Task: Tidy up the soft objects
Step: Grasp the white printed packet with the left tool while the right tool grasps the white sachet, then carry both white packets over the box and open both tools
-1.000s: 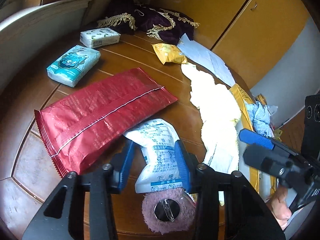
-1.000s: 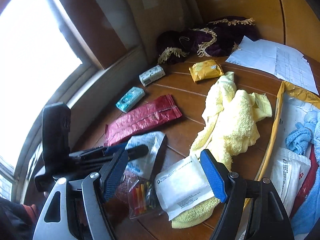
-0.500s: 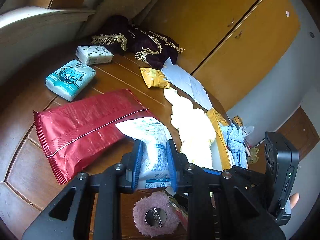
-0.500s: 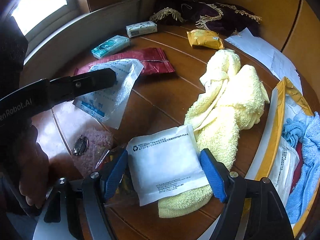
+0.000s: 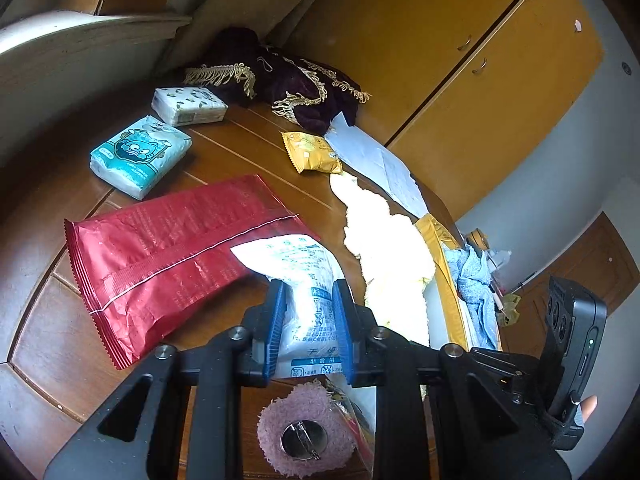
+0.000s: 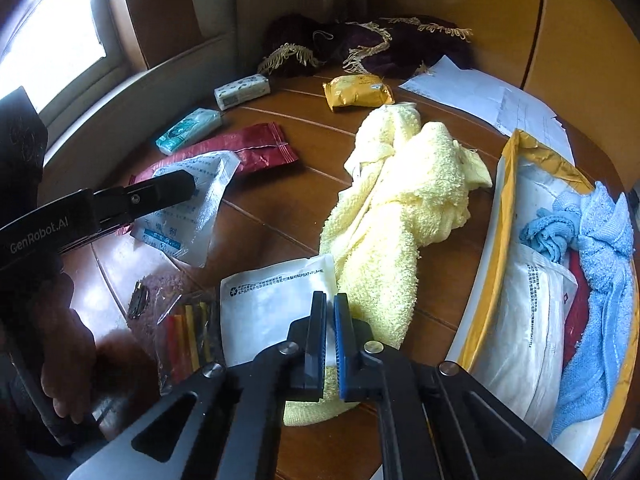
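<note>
Home room. Round wooden desk (image 5: 224, 160) by a window (image 6: 52, 36), yellow cupboards (image 5: 460, 60) behind. Tissue packs (image 5: 140, 154), towels (image 6: 404, 216) lying about.

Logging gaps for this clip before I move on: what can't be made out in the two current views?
- Right gripper: right wrist view, its fingers cover the white pouch edge, so a pinch is not confirmable.
- White desiccant packet print: left wrist view, too small and cut by the left gripper.
- Yellow tray contents: right wrist view, blue towel covers them, frame edge cuts them.
</note>
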### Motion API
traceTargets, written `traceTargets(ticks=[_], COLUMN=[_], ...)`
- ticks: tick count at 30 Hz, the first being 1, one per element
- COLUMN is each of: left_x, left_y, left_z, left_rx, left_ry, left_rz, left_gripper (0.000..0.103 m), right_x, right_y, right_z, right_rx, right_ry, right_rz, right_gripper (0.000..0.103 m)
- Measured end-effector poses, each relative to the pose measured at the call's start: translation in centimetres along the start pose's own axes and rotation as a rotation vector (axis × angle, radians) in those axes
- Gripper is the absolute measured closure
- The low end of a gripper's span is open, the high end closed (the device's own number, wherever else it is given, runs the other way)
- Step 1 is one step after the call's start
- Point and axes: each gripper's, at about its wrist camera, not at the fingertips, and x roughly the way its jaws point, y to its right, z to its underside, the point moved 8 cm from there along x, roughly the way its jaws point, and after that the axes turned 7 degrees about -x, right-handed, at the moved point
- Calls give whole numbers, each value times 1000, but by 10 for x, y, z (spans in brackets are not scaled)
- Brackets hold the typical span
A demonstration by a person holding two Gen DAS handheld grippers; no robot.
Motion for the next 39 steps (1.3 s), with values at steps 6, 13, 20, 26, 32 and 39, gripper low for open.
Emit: traceTargets(ticks=[6,13,20,26,32,39], left_x=[0,-6,-8,11,47,59], left_y=[1,10,80,150,179,177], left_z=[1,1,24,69,124,141], left_rx=[5,10,92,238,391,433], left_ry=[0,32,-60,-202,-335,-371], left_rz=[5,39,176,259,203,127], left_gripper=[82,82,82,82,82,81], right_x=[-38,-82,-127,-135,-106,-84], right_y=[11,48,93,134,149,145], right_z=[-8,0,29,75,103,100], right_rx=[105,287,402,500,473,456], right_ry=[156,305,409,385,258,195], right_rz=[-80,-121,-78,22,58,-72], right_gripper=[101,101,101,101,102,96])
